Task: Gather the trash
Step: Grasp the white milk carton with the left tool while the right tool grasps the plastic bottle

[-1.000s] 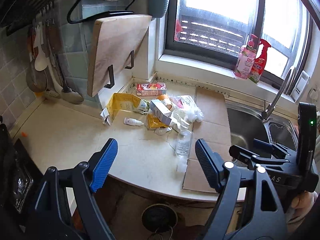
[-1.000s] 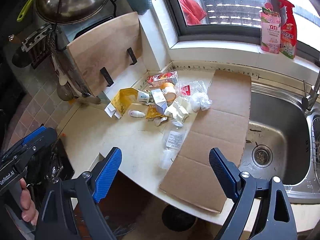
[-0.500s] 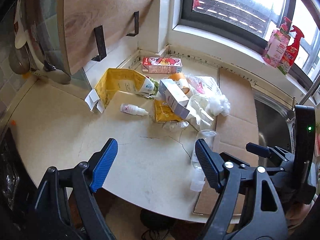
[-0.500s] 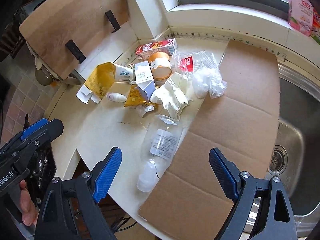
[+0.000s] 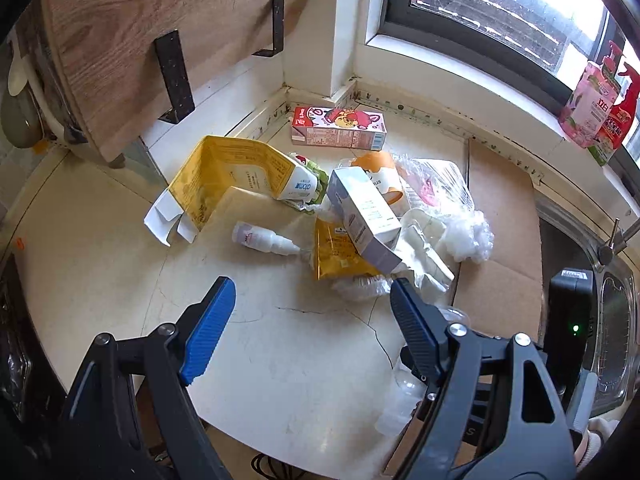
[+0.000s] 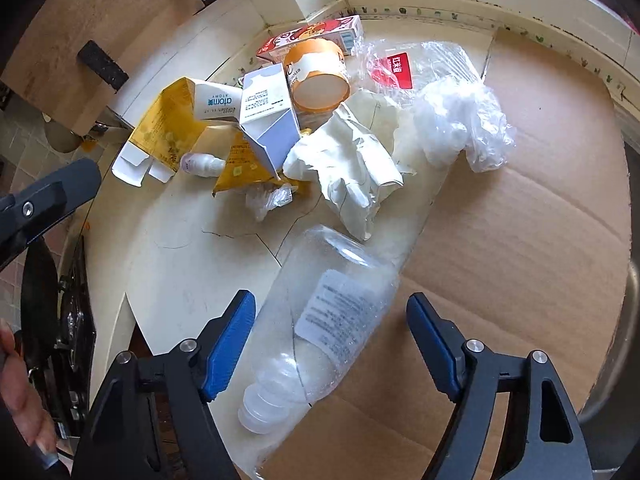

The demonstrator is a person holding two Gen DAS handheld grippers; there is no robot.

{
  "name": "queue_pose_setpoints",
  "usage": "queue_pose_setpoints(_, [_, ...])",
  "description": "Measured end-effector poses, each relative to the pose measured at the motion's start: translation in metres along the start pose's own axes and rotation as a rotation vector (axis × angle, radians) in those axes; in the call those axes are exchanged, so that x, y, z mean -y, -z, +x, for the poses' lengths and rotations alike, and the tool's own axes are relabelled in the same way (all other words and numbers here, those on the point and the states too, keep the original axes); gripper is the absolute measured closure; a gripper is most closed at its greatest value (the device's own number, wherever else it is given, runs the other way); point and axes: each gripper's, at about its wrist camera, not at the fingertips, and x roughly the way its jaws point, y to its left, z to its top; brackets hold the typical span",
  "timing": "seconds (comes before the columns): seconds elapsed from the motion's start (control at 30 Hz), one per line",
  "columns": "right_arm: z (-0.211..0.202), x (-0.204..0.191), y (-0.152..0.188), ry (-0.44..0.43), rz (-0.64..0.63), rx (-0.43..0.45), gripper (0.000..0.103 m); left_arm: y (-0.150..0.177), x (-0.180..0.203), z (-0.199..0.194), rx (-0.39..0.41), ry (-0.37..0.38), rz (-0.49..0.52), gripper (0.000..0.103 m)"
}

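A clear plastic bottle (image 6: 320, 320) lies on the counter's front edge, cap toward me, between the wide-open jaws of my right gripper (image 6: 330, 332), untouched. Behind it lies a trash pile: white gloves (image 6: 352, 168), an orange cup (image 6: 318, 76), a grey-white carton (image 6: 268, 120), a yellow flattened box (image 5: 228, 176), a small white bottle (image 5: 262, 238), crumpled plastic (image 6: 460, 120) and a pink carton (image 5: 338, 128). My left gripper (image 5: 310, 320) is open and empty above bare counter, short of the pile. The clear bottle's cap end (image 5: 400, 408) shows under its right finger.
A flat cardboard sheet (image 6: 520, 220) covers the counter's right part beside the sink (image 5: 612, 320). A wooden board (image 5: 160, 28) on brackets overhangs the back left. Spray bottles (image 5: 596, 108) stand on the window sill. A stove edge (image 6: 68, 320) lies at the left.
Both grippers have moved forward and down toward the counter. The right one now straddles the clear bottle; the left one is closer to the trash pile. Both stay open.
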Motion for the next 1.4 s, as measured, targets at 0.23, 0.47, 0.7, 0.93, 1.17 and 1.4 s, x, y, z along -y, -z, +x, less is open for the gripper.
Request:
queue_pose_setpoints(0.23, [-0.002,0.009,-0.011,-0.056,0.023,0.001,0.035,-0.016,0.018,0.017,-0.020,0.002,0.028,0.025])
queue_pose_setpoints(0.47, [-0.047,0.033,-0.039,-0.083,0.063,0.094,0.038,-0.034,0.028,0.043,-0.103,0.041,0.023,0.025])
queue_pose_setpoints(0.7, [-0.073,0.068,-0.062,-0.107,0.113,0.141,0.039,-0.059,0.037,0.088,-0.200,0.027,-0.037,0.027])
queue_pose_setpoints(0.93, [-0.063,0.081,-0.059,-0.132,0.127,0.109,0.039,-0.073,0.059,0.121,-0.251,-0.047,0.014,0.028])
queue_pose_setpoints(1.17, [-0.054,0.084,-0.053,-0.157,0.124,0.092,0.039,-0.068,0.062,0.136,-0.288,-0.106,0.027,0.068])
queue_pose_setpoints(1.4, [-0.060,0.082,-0.048,-0.181,0.114,0.109,0.039,-0.062,0.056,0.116,-0.232,-0.101,0.006,0.071])
